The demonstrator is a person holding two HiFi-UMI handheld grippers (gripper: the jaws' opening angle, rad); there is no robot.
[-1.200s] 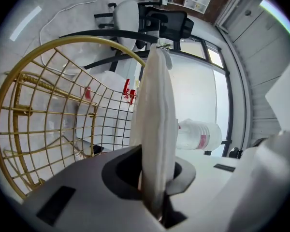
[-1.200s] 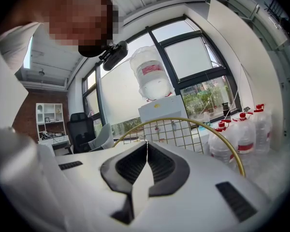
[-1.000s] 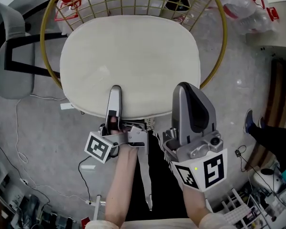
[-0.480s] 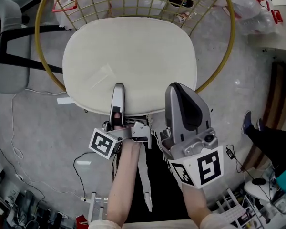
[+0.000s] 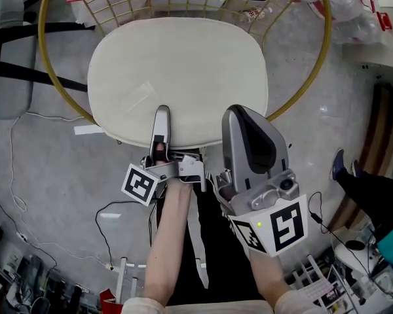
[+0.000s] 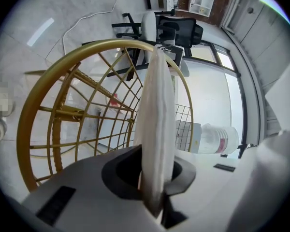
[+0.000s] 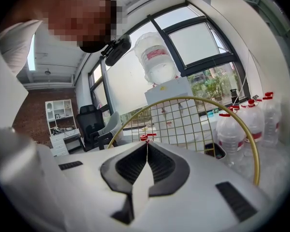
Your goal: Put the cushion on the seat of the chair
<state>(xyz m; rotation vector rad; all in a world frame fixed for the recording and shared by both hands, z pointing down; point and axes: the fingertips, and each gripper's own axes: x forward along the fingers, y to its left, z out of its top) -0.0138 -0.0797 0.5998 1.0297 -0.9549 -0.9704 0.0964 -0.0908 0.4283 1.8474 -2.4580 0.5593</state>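
Left gripper (image 5: 161, 113) clamped on cushion (image 5: 183, 70), at its 6 o'clock edge. Right gripper (image 5: 241, 115) pinching same edge at 5 o'clock, jaws almost together. Cushion lies flat at 12 o'clock from both, inside gold chair (image 6: 23, 129) hoop. Seat contact: can't tell.

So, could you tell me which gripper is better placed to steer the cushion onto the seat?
Probably the left gripper: it clamps the cushion well in, near the edge's middle. The right gripper pinches only a thin rim, off-centre.
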